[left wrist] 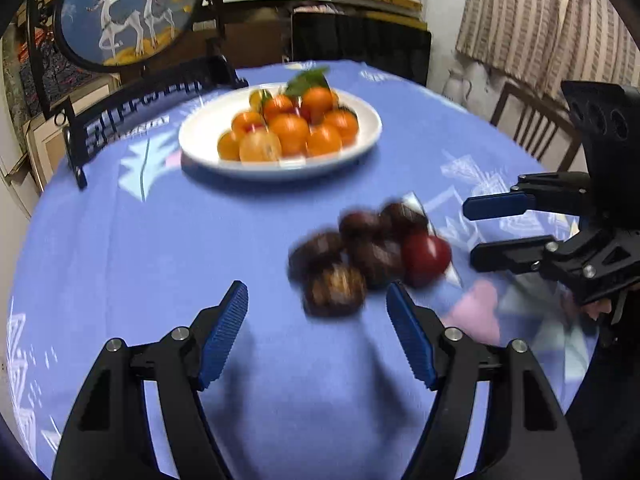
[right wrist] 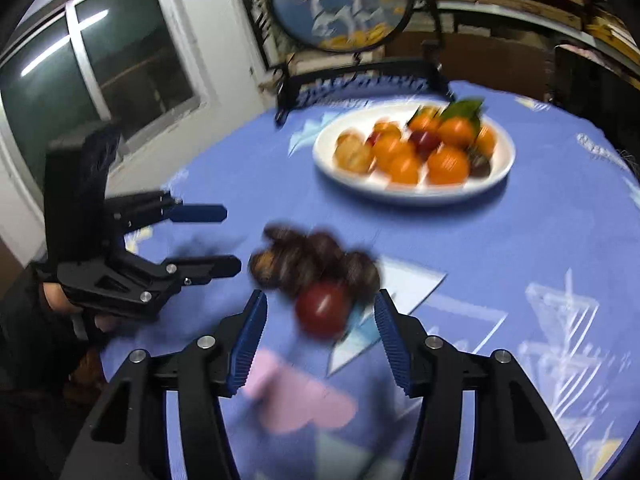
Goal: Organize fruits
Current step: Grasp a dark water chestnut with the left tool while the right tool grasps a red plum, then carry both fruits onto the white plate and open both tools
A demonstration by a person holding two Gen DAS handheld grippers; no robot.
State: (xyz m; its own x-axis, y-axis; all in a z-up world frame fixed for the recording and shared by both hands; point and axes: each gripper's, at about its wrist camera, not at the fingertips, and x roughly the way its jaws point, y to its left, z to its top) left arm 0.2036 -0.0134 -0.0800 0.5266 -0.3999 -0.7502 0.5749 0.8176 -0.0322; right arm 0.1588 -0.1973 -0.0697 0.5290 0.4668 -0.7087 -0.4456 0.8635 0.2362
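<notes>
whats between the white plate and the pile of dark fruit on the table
Nothing: only bare blue tablecloth lies between the white plate and the pile of dark fruit. Both wrist views show that gap, though blurred.

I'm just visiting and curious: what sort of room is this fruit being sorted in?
Most likely a lived-in home dining room. A round table under a blue patterned cloth holds a white plate of oranges, a wooden chair stands beside it, and a decorative round deer screen sits at the back.

We hold both tools angled downward: left tool (left wrist: 316,300) and right tool (right wrist: 320,308), jaws apart (nothing between the pads).
</notes>
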